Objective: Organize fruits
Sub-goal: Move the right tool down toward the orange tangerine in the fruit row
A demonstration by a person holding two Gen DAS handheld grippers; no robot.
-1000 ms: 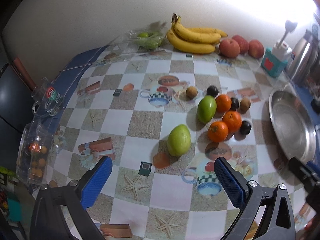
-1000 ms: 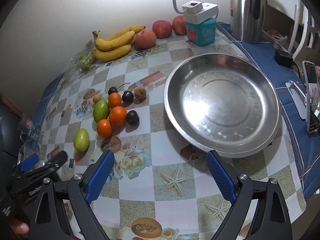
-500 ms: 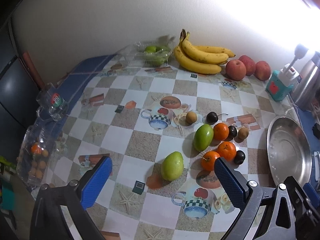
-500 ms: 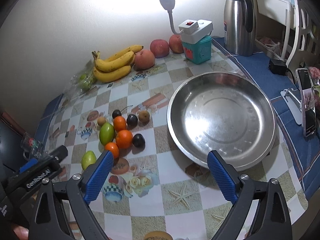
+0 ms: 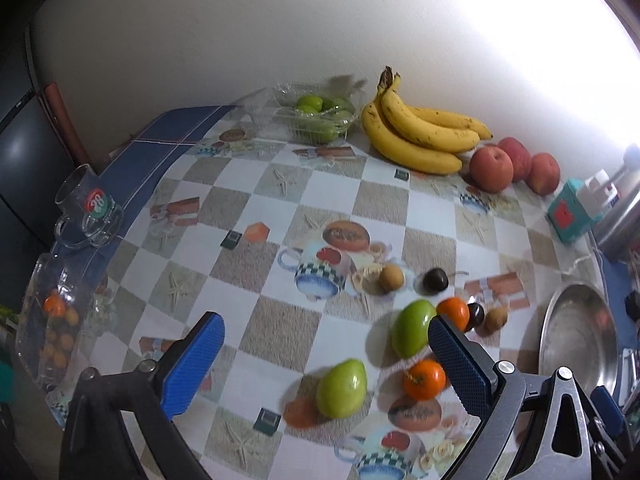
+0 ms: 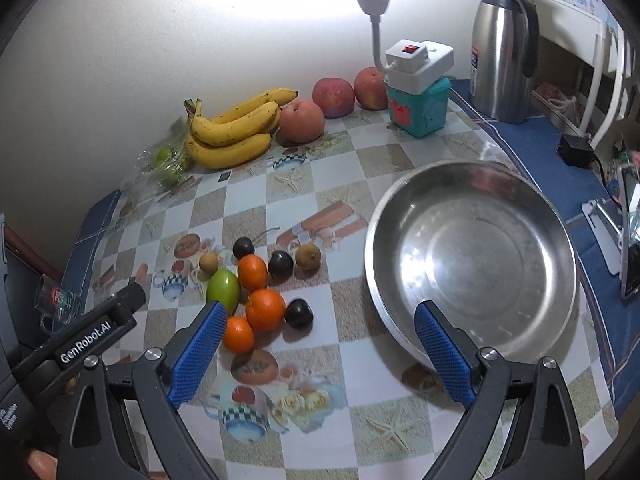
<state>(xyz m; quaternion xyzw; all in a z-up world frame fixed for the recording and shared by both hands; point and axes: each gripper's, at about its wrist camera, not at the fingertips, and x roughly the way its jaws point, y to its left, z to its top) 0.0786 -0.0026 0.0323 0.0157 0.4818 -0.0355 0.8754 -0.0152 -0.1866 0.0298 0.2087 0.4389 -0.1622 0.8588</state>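
A cluster of loose fruit lies mid-table: green mangoes (image 5: 342, 389) (image 5: 413, 333), oranges (image 5: 424, 379) (image 6: 265, 309), dark plums (image 6: 298, 313) and small brown fruits (image 6: 308, 256). A banana bunch (image 5: 416, 132) and red apples (image 5: 491, 168) rest by the wall. An empty steel bowl (image 6: 472, 260) sits to the right. My left gripper (image 5: 320, 364) hangs open above the near table, left of the cluster. My right gripper (image 6: 316, 352) is open too, between the cluster and the bowl. Neither holds anything.
A clear punnet of green fruit (image 5: 316, 116) stands by the bananas. A glass mug (image 5: 90, 212) and a clear container (image 5: 52, 320) sit at the left edge. A teal box with a lamp (image 6: 418, 96), a steel flask (image 6: 502, 48) and a phone stand (image 6: 628, 240) are at the right.
Both grippers have pulled back and risen from the table, so the fruit and bowl look smaller and farther. Both stay open. No fruit has moved.
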